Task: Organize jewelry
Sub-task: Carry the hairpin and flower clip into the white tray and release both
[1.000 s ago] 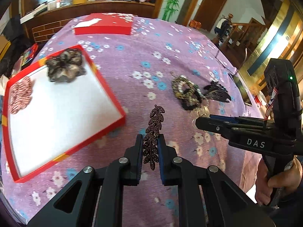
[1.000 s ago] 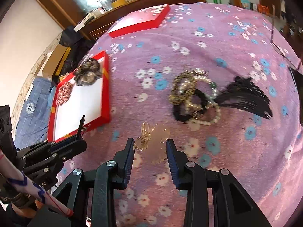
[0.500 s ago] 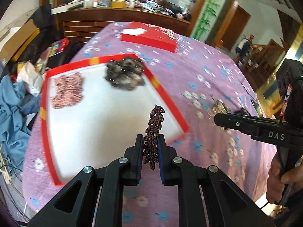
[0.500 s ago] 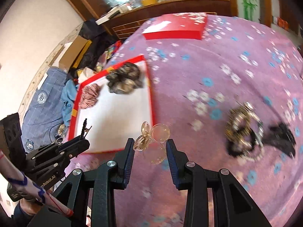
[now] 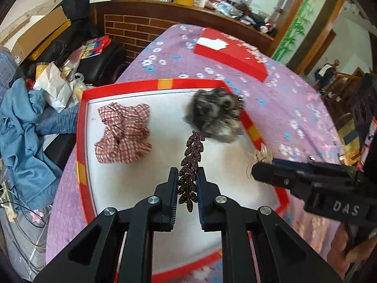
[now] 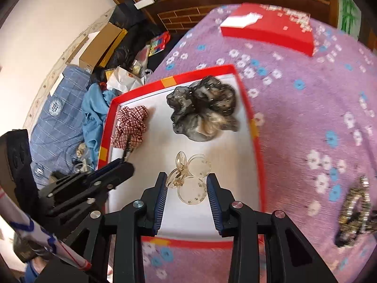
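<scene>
My left gripper (image 5: 186,179) is shut on a dark leaf-shaped hair clip (image 5: 191,162), held above the white floor of the red-rimmed tray (image 5: 81,127). My right gripper (image 6: 187,185) is shut on a clear plastic hair clip (image 6: 192,180), also over the tray (image 6: 255,141). In the tray lie a red checked scrunchie (image 5: 123,133) at the left and a grey-black scrunchie (image 5: 215,115) at the far right. Both scrunchies show in the right wrist view too, the checked scrunchie (image 6: 132,125) and the grey scrunchie (image 6: 202,109). The right gripper (image 5: 254,168) appears at the right of the left wrist view.
A shut red box (image 5: 232,49) lies at the far side of the purple flowered tablecloth (image 6: 306,108). A beaded bracelet pile (image 6: 353,212) rests on the cloth at the right. Blue clothing, bags and cardboard boxes (image 5: 35,30) crowd the floor left of the table.
Both grippers have moved left across the table, from above the cloth to above the tray, each still holding its clip. The bracelet pile has slid to the right edge of the right wrist view.
</scene>
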Available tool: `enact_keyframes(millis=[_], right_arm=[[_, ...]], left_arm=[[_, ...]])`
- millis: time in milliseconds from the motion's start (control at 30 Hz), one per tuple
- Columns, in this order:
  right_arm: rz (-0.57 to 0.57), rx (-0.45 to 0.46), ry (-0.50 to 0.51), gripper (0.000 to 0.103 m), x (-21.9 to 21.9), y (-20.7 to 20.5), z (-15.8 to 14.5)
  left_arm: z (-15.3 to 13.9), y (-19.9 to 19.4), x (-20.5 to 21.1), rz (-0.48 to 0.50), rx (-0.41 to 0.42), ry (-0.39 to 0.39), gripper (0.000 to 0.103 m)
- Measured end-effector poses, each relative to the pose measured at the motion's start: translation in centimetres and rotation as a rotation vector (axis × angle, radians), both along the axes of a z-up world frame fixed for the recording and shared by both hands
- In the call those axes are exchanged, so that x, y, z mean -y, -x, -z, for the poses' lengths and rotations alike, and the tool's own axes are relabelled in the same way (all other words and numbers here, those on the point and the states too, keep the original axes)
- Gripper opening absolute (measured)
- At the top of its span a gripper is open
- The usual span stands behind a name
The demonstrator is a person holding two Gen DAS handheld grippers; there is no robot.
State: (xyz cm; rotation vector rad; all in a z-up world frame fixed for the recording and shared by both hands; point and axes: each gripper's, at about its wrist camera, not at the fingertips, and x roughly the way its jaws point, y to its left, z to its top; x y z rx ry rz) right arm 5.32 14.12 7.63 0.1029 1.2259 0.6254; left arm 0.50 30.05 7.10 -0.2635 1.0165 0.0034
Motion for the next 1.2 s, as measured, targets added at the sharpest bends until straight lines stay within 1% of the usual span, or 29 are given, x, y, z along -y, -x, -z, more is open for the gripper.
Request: enact_keyframes(millis=[167,267,433,567,700,767,800,833,867,1033,1200], right_arm=[[0.01,-0.036,0.018,0.038,-1.6,-2.3,1.9],[0.029,-0.066,0.023,0.038,-2.0,-3.8,3.0],[0.045,-0.064,0.025,0.038,-2.7,-5.8,3.4],[0.05,-0.044,0.037,0.039,-3.1,-6.8,3.2],[0.067,-0.048,0.045,0.039,-2.8,-7.6,3.5],[0.07,-0.056,0.038,0.044,-2.4,-7.8,3.6],[0.073,-0.056,0.034,0.047,-2.3,-7.8,3.5],[0.075,-0.056,0.031,0.054,-2.1,-7.8,3.5],[0.077,-0.056,0.022,0.057,-1.8,-7.8,3.3],[0.078,-0.029,0.003,0.057,-1.0,-7.2,2.1],[0.086,-0.021,-0.022,0.057,0.5,-6.2,1.2]], left_arm=[[1.7,-2.5,-1.2,-0.023,-0.045,0.009,0.014],[2.3,-4.1,-1.5,-0.021,-0.063,0.003,0.014],[2.8,-6.0,-1.7,-0.024,-0.068,-0.013,0.014],[3.2,-7.3,-2.5,-0.057,-0.067,-0.014,0.014],[3.9,-8.0,-2.8,-0.081,-0.081,-0.005,0.015],[3.9,-7.9,-2.8,-0.077,-0.079,0.002,0.019],[3.8,-7.9,-2.7,-0.079,-0.077,0.003,0.025],[3.7,-7.8,-2.8,-0.081,-0.071,0.006,0.031],[3.4,-7.7,-2.8,-0.085,-0.061,0.007,0.034],[2.3,-7.2,-2.6,-0.093,-0.039,0.013,0.035],[0.4,-5.7,-1.9,-0.091,0.003,0.006,0.036]])
